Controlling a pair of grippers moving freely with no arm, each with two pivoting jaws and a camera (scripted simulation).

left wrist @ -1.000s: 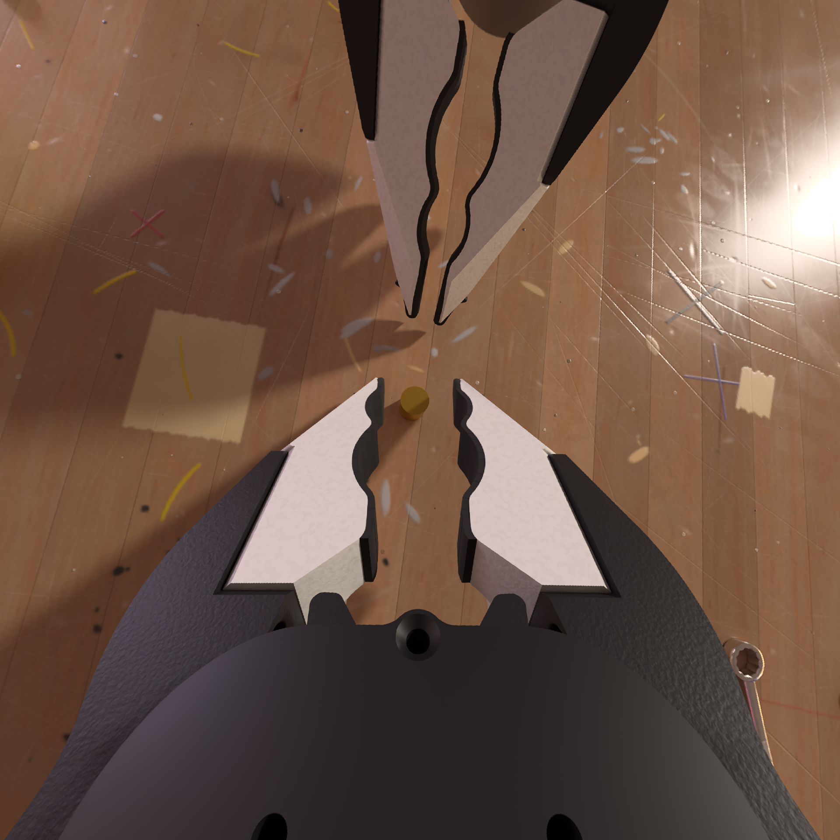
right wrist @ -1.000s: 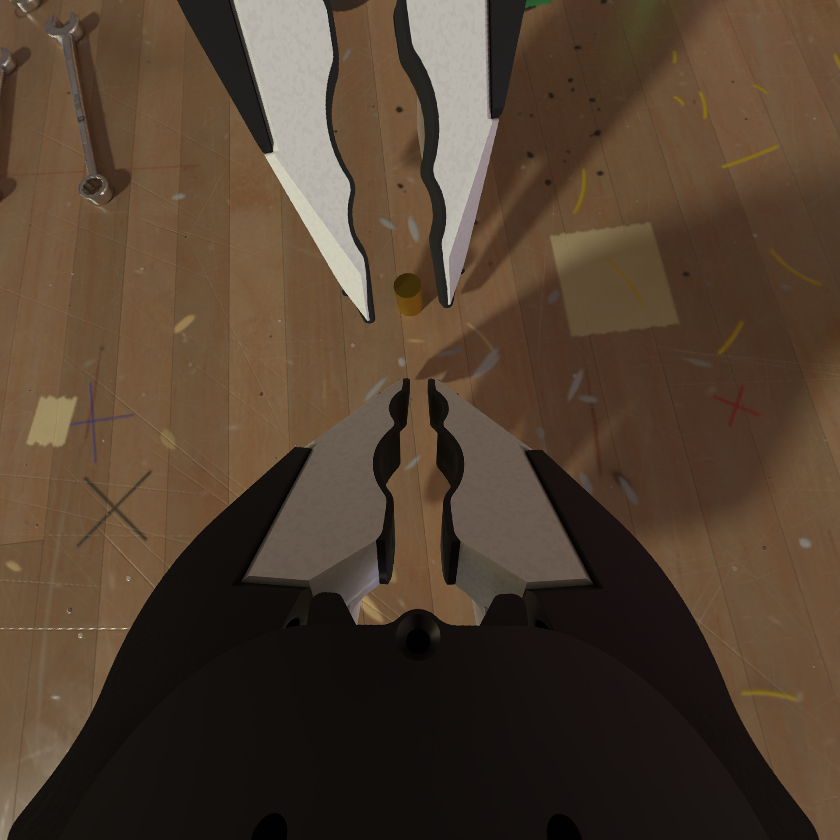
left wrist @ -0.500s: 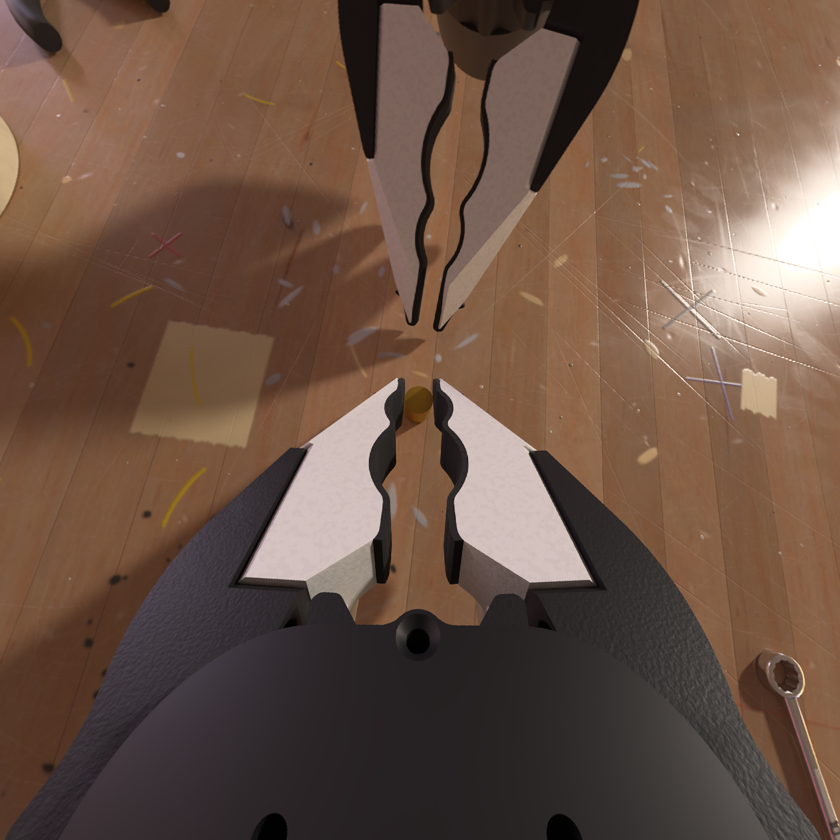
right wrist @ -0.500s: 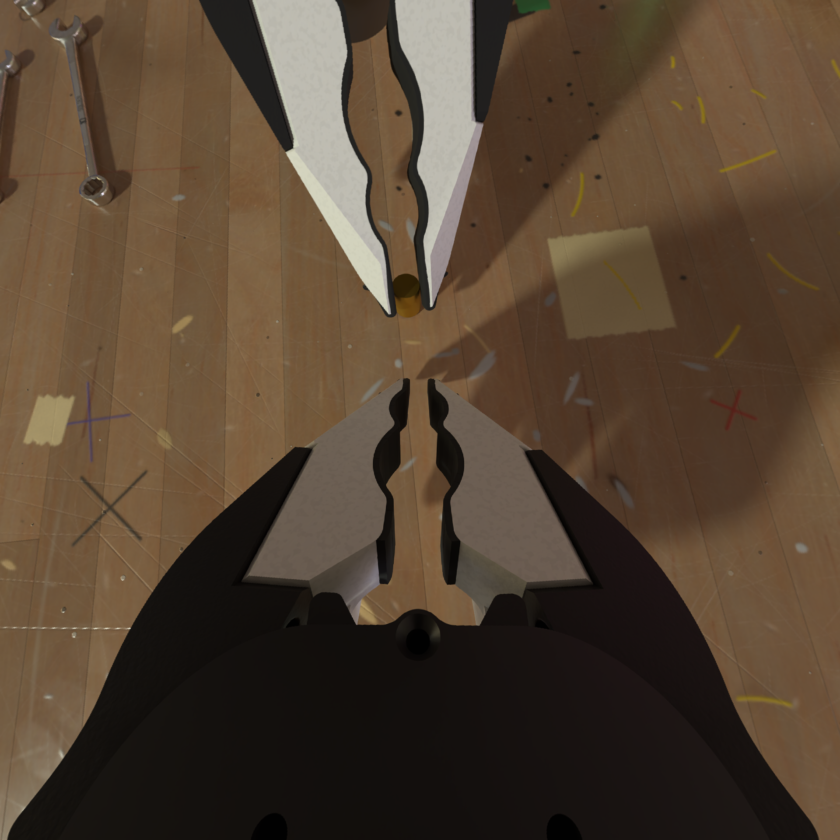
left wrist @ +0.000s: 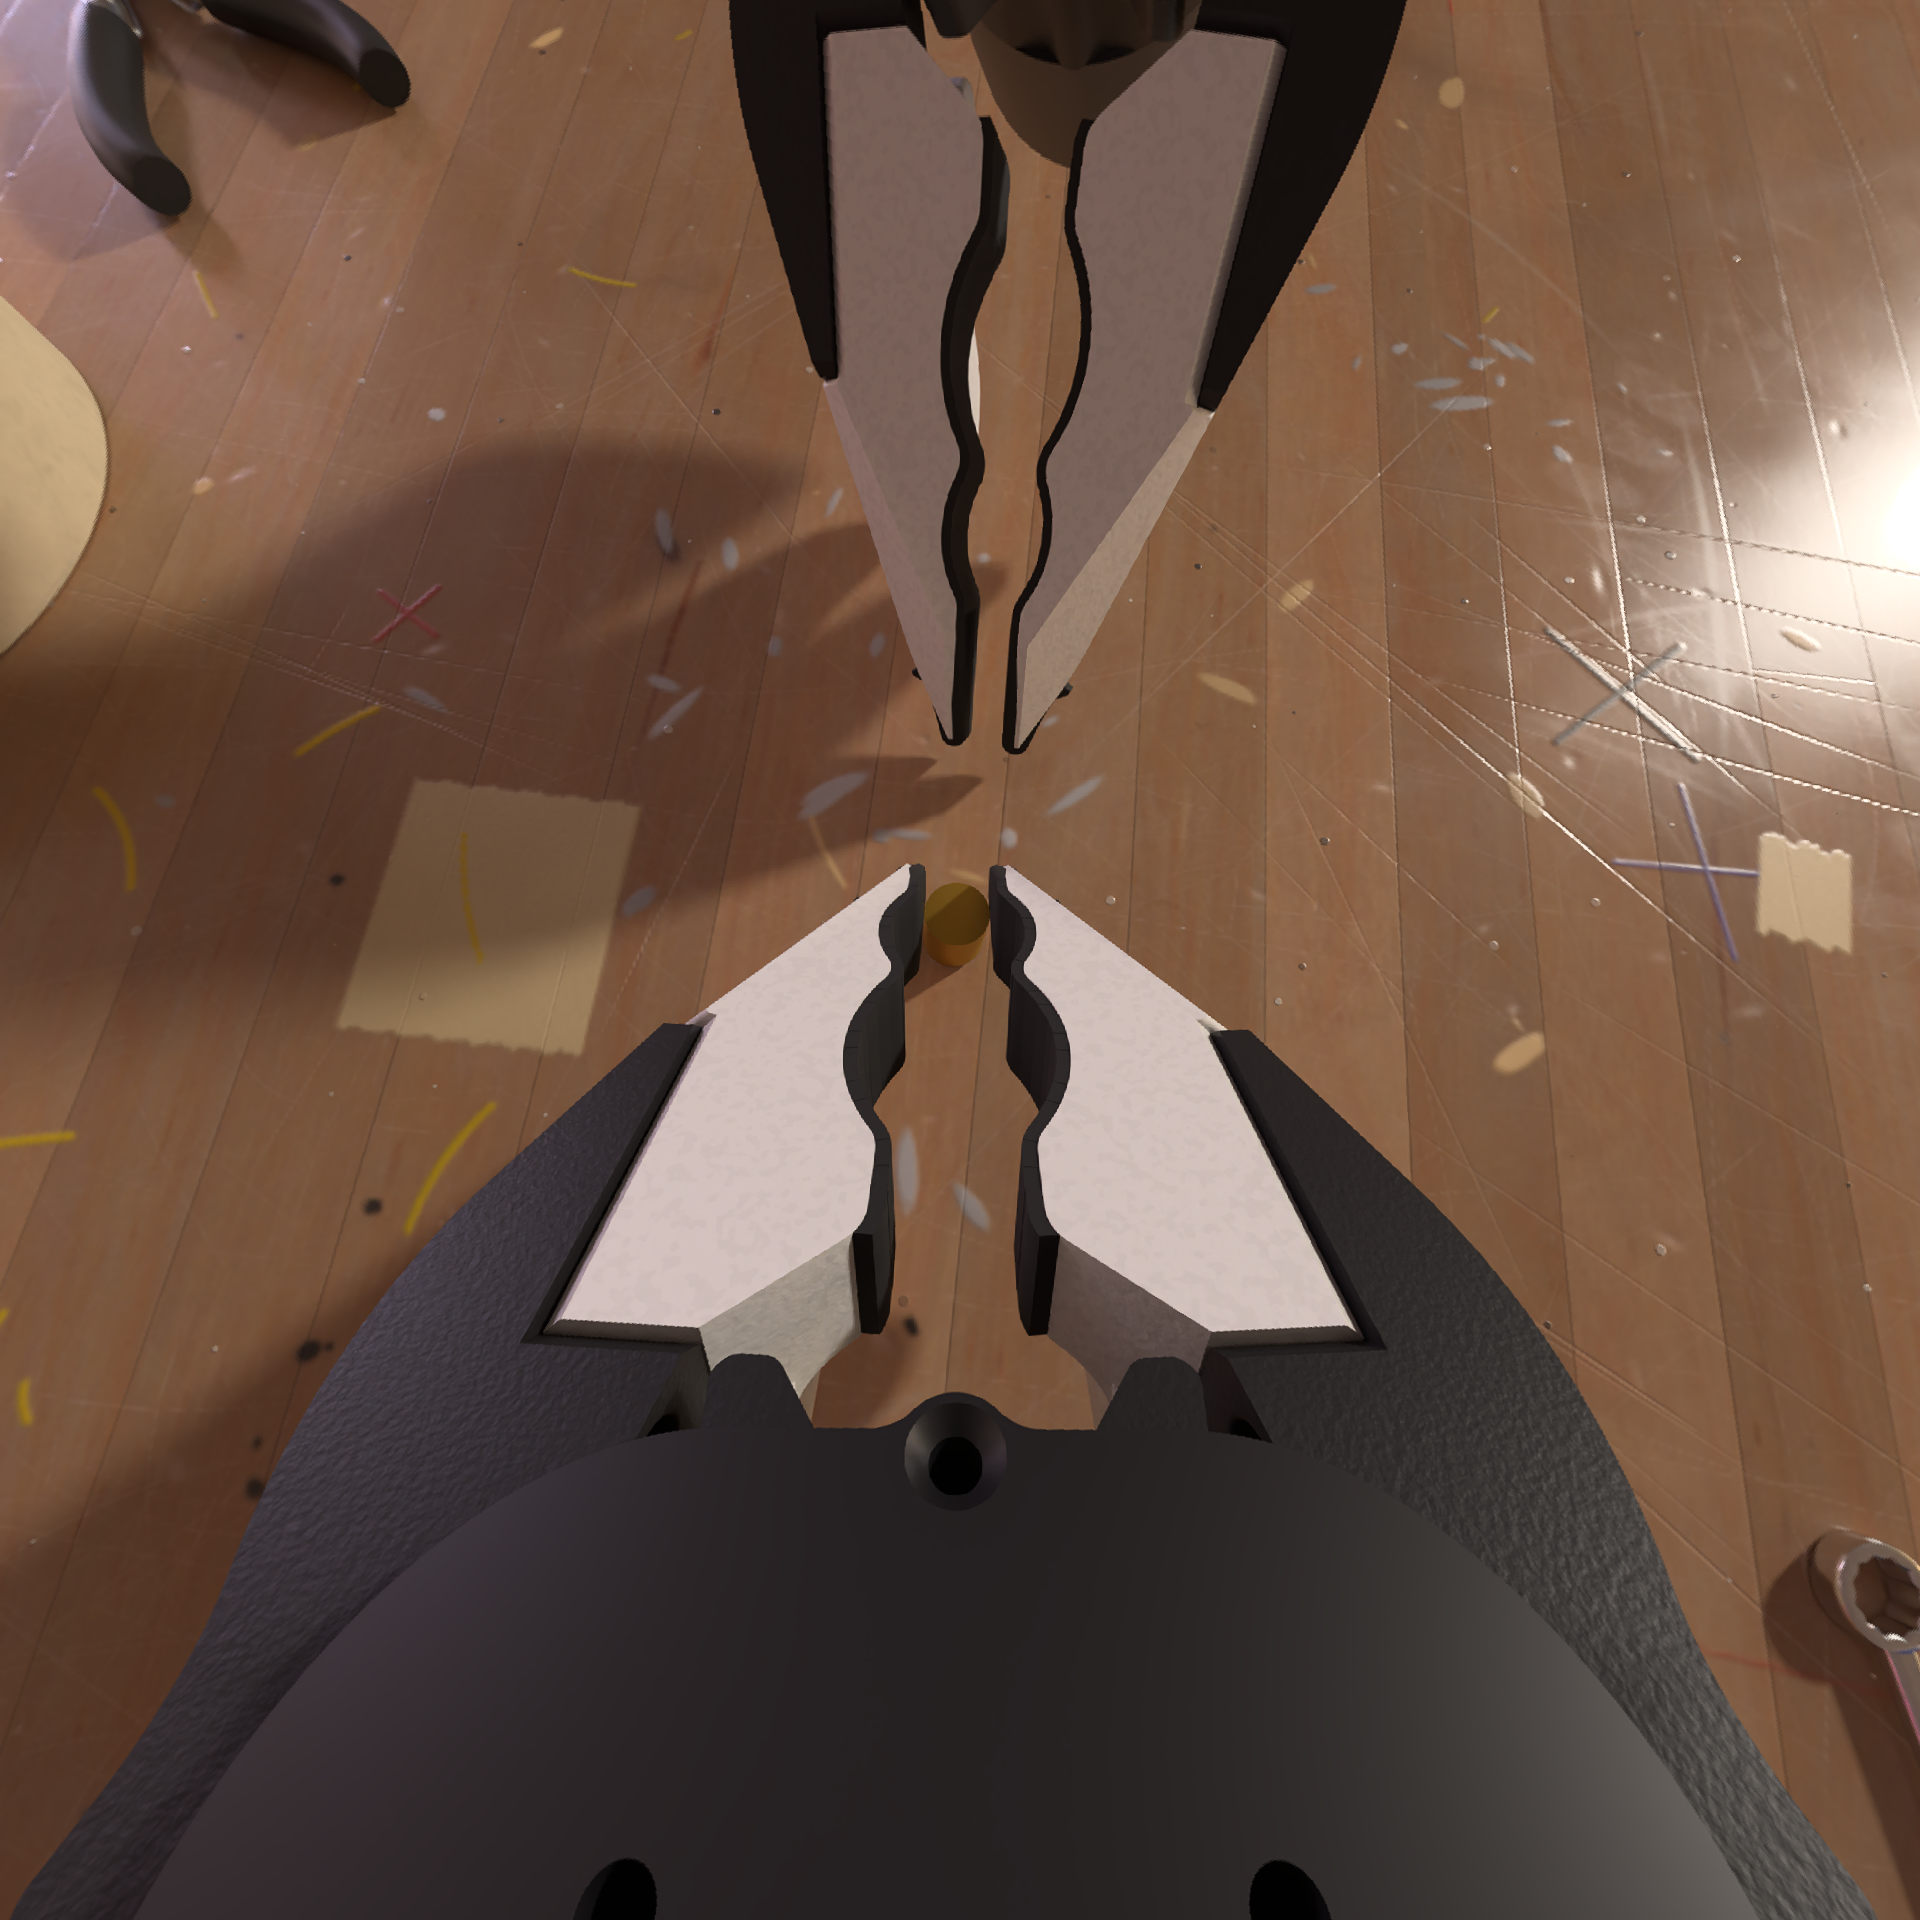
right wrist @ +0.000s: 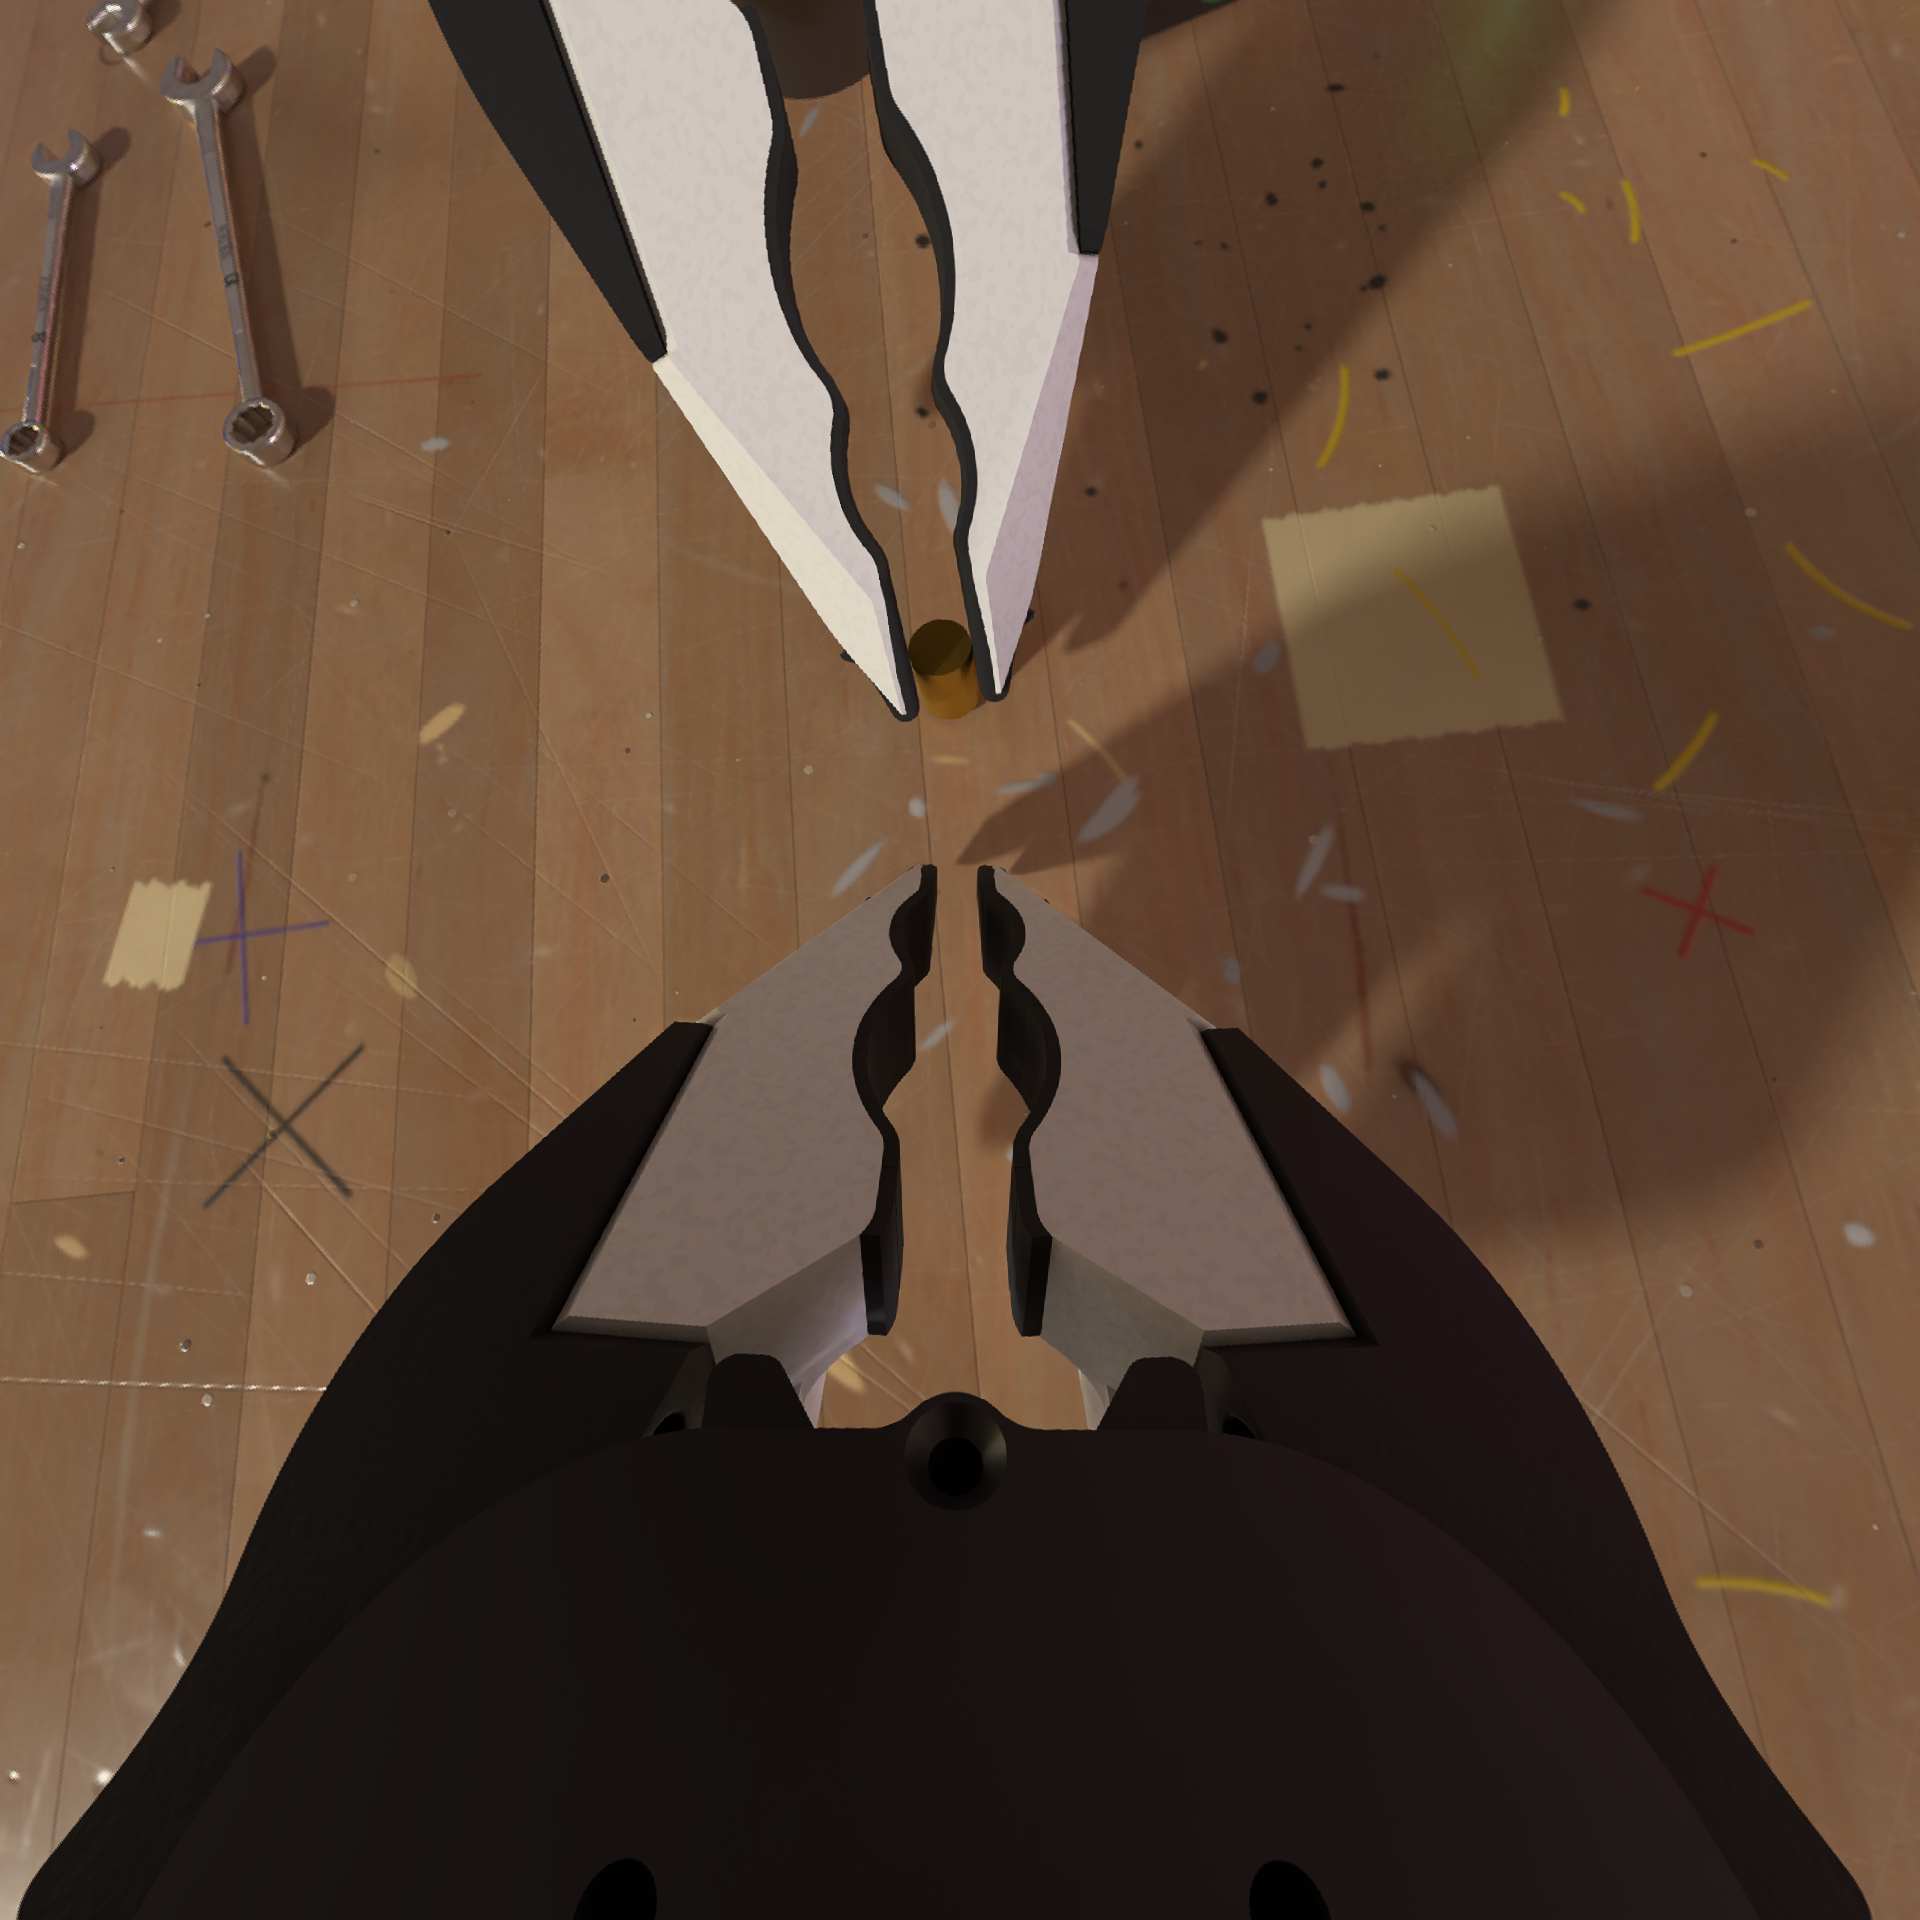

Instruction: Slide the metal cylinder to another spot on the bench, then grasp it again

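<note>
The small brass-coloured metal cylinder stands upright on the wooden tabletop, right at the tips of the left tongs. Those tongs pinch it: in the right wrist view the 2 pale fingertips sit against either side of the cylinder, at 9 and 3 o'clock of it, and its base looks level with the wood, so it does not appear lifted.

The right tongs are nearly pressed together with only a narrow slit between the tips, holding nothing. They point at the cylinder from 12 o'clock in the left wrist view, near but apart from it.

Judging by its look, the cylinder is solid metal: stiff, not fragile, fairly dense for its size, with a smooth curved wall that could slip or twist out of a light pinch. Being short and stubby, it should slide upright rather than topple if pressed low. The best hold seems to be across its diameter, low on the wall, seated in the first scallop of the tongs rather than at the extreme tips. The scratched, chip-strewn wood may catch its bottom edge during a slide.

At 10 o'clock in the right wrist view lie 2 combination spanners, well clear.
</note>
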